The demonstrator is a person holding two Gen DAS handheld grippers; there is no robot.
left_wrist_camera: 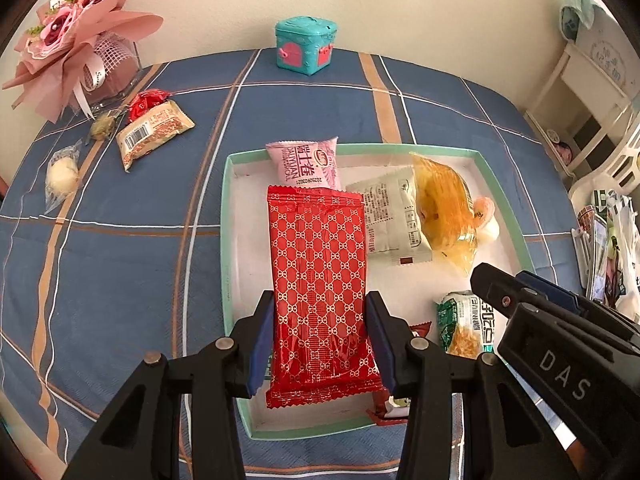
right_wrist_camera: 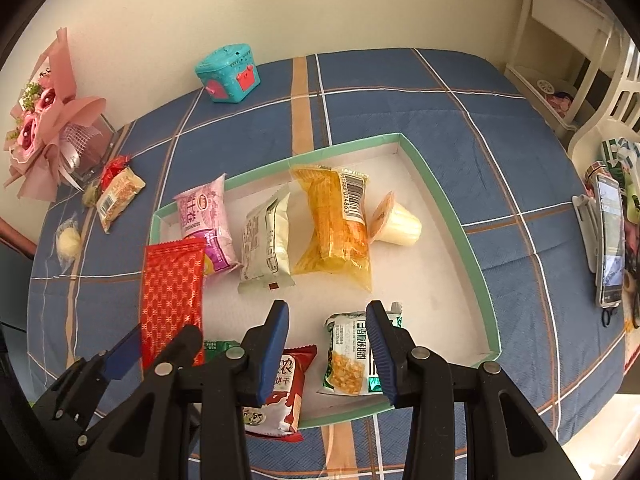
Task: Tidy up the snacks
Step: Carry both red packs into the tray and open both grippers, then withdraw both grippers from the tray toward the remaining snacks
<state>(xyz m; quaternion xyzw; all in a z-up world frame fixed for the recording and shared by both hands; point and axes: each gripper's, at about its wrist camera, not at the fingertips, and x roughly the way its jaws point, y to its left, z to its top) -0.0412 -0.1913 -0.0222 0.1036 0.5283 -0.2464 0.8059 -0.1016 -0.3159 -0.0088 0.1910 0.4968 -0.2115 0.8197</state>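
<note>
My left gripper (left_wrist_camera: 320, 320) is shut on a long red patterned snack packet (left_wrist_camera: 320, 280) and holds it over the left part of the white tray with a green rim (left_wrist_camera: 226, 216). The packet also shows in the right wrist view (right_wrist_camera: 172, 292). In the tray lie a pink packet (left_wrist_camera: 308, 164), a pale packet (left_wrist_camera: 394, 216), an orange packet (left_wrist_camera: 444, 204), a jelly cup (right_wrist_camera: 398, 224), a green corn packet (right_wrist_camera: 352, 356) and a dark red packet (right_wrist_camera: 280, 392). My right gripper (right_wrist_camera: 328, 328) is open and empty above the tray's near part, beside the green packet.
On the blue plaid cloth left of the tray lie a beige barcoded packet (left_wrist_camera: 154, 132), a red wrapped sweet (left_wrist_camera: 146, 104) and a white round snack (left_wrist_camera: 62, 178). A pink bouquet (left_wrist_camera: 68, 40) and a teal box (left_wrist_camera: 306, 44) stand at the back. A phone (right_wrist_camera: 610, 240) lies at the right.
</note>
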